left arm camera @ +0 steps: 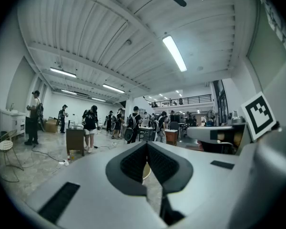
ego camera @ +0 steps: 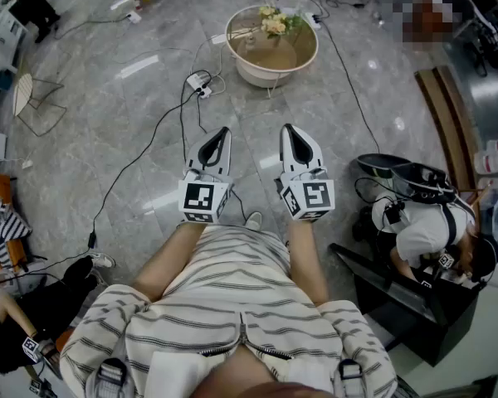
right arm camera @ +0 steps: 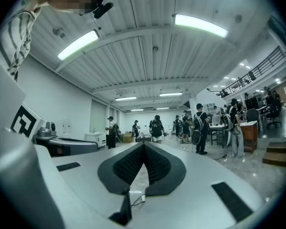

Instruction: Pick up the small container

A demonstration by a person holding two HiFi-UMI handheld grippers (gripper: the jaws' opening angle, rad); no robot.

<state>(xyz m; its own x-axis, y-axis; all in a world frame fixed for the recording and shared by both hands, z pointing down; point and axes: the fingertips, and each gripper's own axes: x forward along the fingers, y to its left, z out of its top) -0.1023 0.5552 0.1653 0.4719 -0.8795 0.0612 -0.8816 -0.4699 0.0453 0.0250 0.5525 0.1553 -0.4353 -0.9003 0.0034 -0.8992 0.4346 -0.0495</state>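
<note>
Grey floor [ego camera: 108, 106] fills the frame, with two empty grippers at centre, left gripper [ego camera: 224, 130] and right gripper [ego camera: 287, 128], each pressed together, and one round table [ego camera: 257, 75] bearing one flower bunch [ego camera: 274, 21] at top centre; the small container cannot be made out.

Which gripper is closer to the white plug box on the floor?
Left. The left gripper points just short of the white plug box; the right gripper is farther off to its right.
</note>
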